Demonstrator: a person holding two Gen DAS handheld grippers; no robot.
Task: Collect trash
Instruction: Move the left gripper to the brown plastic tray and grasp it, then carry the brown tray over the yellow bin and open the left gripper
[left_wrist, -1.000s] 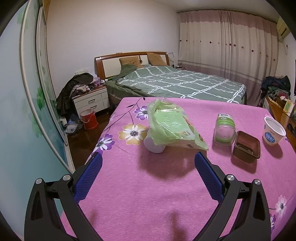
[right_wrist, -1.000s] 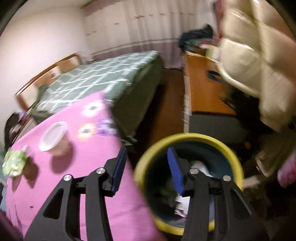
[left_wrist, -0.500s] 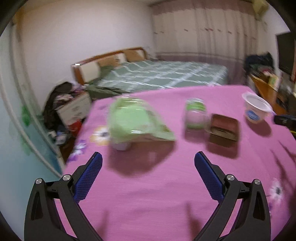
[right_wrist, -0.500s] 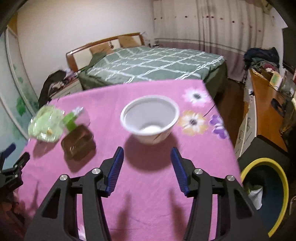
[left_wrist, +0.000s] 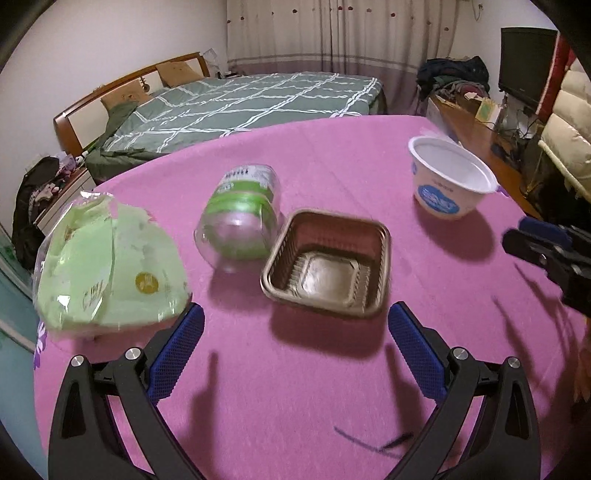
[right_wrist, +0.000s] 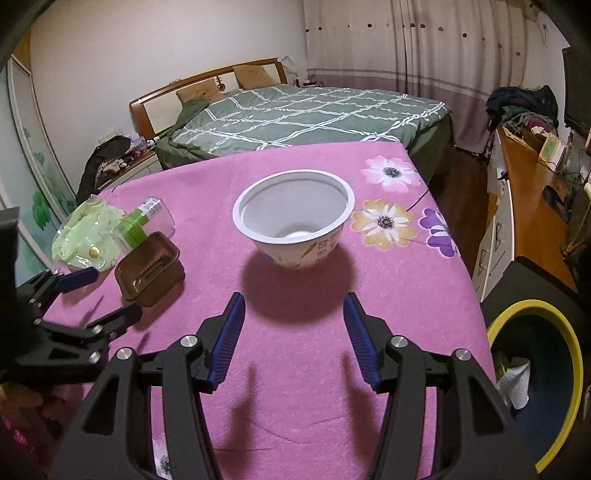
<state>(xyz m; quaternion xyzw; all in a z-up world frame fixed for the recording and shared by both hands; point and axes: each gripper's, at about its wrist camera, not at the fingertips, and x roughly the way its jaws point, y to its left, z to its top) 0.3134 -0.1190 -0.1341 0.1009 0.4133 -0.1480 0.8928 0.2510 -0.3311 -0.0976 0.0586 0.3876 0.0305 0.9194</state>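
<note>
Left wrist view: left claw (left_wrist: 295, 325) spread wide above the pink flowered table (left_wrist: 295, 406), nothing between its blue pads.
Right wrist view: right claw (right_wrist: 293, 328) released, jaws just been widening, nothing between them; hovers above the table.
Writing on white cup (left_wrist: 448, 181): blue label band with pale characters, too blurred to read; in the right wrist view, small printed characters and a drawing on its side, also unreadable.
Writing on green packet (left_wrist: 107, 266): gold round seal and pale characters on the front, not legible.
Writing on clear jar (left_wrist: 240, 218): green band around it and a white label with rows of fine print at the far end, unreadable.
Brown tray (left_wrist: 327, 264): empty, ridged inside, no writing seen.
Tray to left claw: just ahead of the gap between the pads, nearer the right pad, apart from both.
Jar to tray: lies on its side, touching or just beside the tray's left edge; cannot tell which.
Packet to left claw: just beyond the left pad, overlapping its tip in view.
Cup to right claw: upright, straight ahead of the gap, apart from the pads.
Bin (right_wrist: 535, 387): yellow-rimmed, dark inside, on the floor just beside the table's right edge, white crumpled paper in it.
Background: bed (right_wrist: 303, 114) with a green checked cover beyond the table.
</note>
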